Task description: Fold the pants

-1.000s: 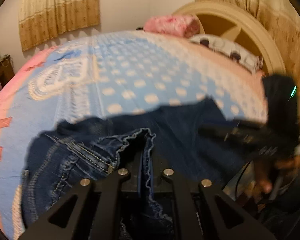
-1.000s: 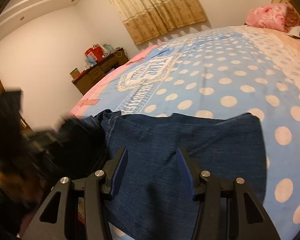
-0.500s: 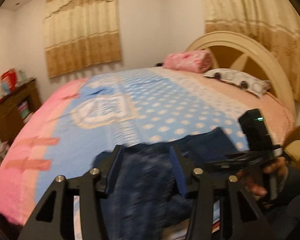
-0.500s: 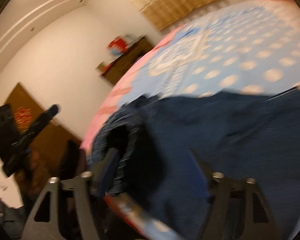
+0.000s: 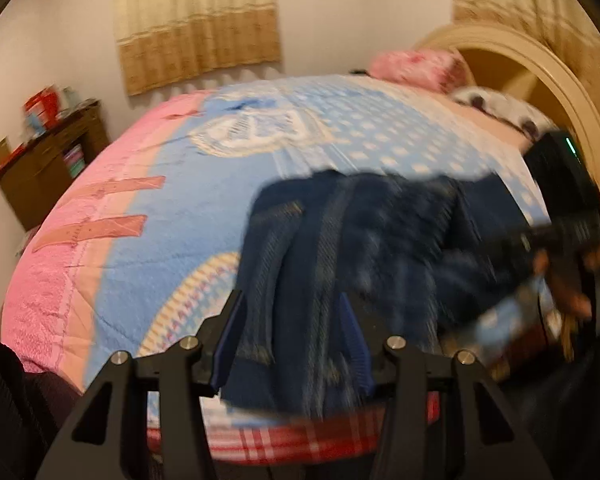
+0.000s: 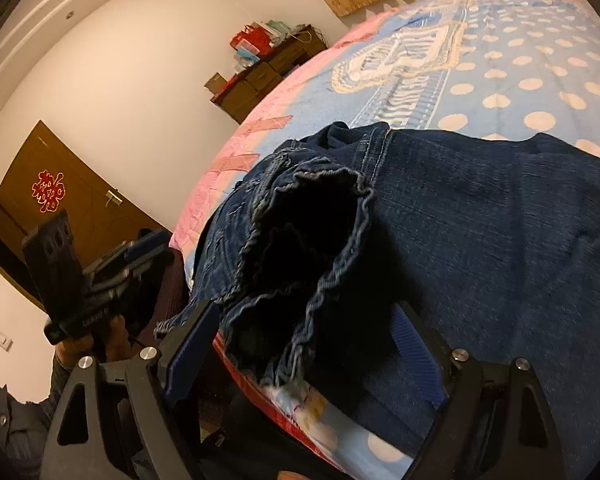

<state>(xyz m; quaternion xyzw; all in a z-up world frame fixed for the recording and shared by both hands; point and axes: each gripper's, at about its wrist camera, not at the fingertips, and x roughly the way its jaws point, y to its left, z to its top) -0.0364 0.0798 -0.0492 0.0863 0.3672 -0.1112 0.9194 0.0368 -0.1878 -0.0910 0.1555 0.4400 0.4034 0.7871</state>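
- Now that your left hand-held gripper (image 5: 290, 344) has let go of the hem and backed off, its jaws stand apart.
- Your right hand-held gripper (image 6: 304, 356) has just been opening; the pants (image 6: 480, 240) lie loose between its jaws at the bed (image 6: 520, 80)'s near edge, folded.

Jeans (image 6: 480, 220): dark indigo denim, pale stitching. Bedspread (image 6: 540, 64): light blue with cream polka dots, pink border. Curtain (image 5: 196, 28): beige, tan band. Pillow (image 5: 416, 68): pink. Cabinet (image 5: 44, 168): dark brown.

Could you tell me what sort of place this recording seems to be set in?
Most likely a home bedroom: the jeans lie on a bed with a polka-dot blanket, pillows sit against an arched headboard, and curtains hang behind.
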